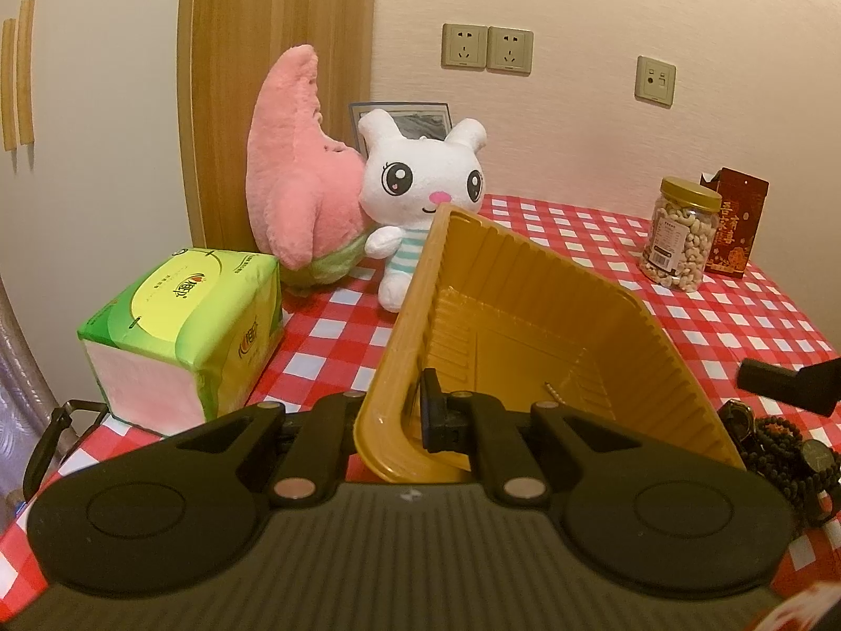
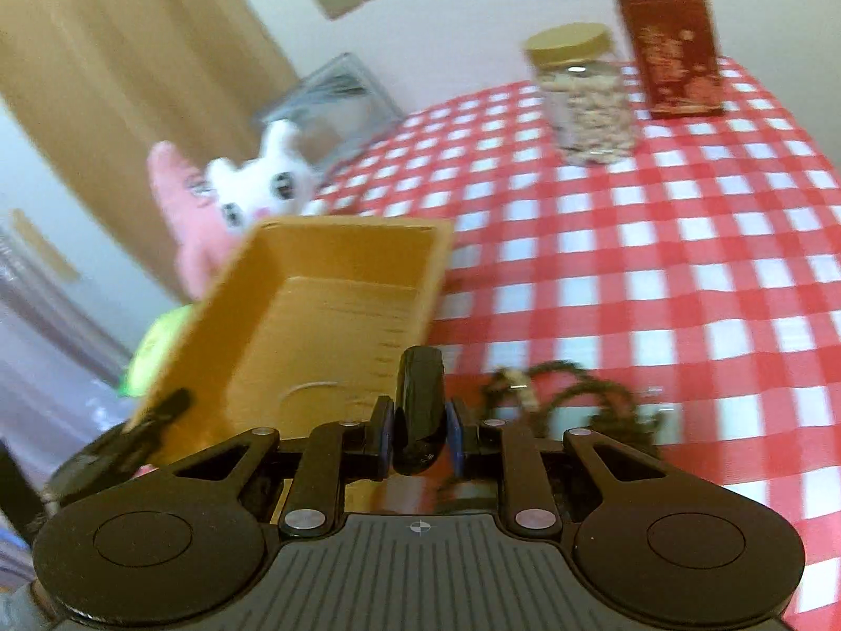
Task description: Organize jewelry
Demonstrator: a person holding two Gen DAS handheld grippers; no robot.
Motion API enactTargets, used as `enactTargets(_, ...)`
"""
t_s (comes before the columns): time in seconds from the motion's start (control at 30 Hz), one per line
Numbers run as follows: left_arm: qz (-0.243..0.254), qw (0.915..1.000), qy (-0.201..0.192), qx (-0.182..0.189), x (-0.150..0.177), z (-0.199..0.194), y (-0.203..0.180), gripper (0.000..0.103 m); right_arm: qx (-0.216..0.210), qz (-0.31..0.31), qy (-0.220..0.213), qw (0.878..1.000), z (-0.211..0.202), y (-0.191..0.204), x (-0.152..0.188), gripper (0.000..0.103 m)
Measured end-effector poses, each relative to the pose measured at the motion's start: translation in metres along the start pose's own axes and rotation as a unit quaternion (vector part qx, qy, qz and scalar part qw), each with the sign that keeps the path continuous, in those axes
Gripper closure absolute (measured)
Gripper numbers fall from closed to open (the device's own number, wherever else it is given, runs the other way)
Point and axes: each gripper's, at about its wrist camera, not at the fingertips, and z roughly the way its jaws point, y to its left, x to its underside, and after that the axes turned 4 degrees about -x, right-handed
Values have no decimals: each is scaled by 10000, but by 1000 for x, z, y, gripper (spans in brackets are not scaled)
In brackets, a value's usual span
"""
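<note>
Nearest the lens, the left gripper (image 1: 415,420) is clamped narrow on the near rim of a yellow plastic tray (image 1: 525,315), pads pressed against the wall, holding the tray tipped up so its far corner rises in front of the white plush rabbit (image 1: 420,184). Left of it sit a green tissue pack (image 1: 189,326) and a pink plush star (image 1: 294,168) on the red-checked tablecloth (image 1: 709,305). Tray interior looks nearly bare; one small screw-like glint (image 1: 553,388) lies near the low corner, too small to identify. Moving right, a heap of dark beaded bracelets (image 1: 783,447) and what appear to be wristwatches rests on the cloth just beside the tray's right edge, outside it. Farther right stand a cashew jar (image 1: 680,236) and a red box (image 1: 733,221). From the right wrist view, the right gripper (image 2: 419,434) is pinched on a dark, glossy strap-like item (image 2: 419,394), probably a watch band, beside the tray's near edge; the frame is blurred. Judgement: sorting is barely begun — almost nothing loaded, one piece in hand, the main pile yet to be moved.
</note>
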Motion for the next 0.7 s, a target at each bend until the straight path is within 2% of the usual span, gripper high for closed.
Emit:
enactTargets(0.23,33,10000,-5,21,0,1,0,95,-280,-389,351,9982,37,36,12,82)
enactTargets(0.6,105,9999,25,63,-2,4,3,95,57,-1115,702,9913,74,50,31,82)
enactTargets(0.67,115,9999,31,68,-3,4,4,95,17,-1072,707,9917,73,50,31,79)
enactTargets(0.7,118,9999,31,67,-3,4,4,95,-19,-1044,673,9922,71,50,30,70)
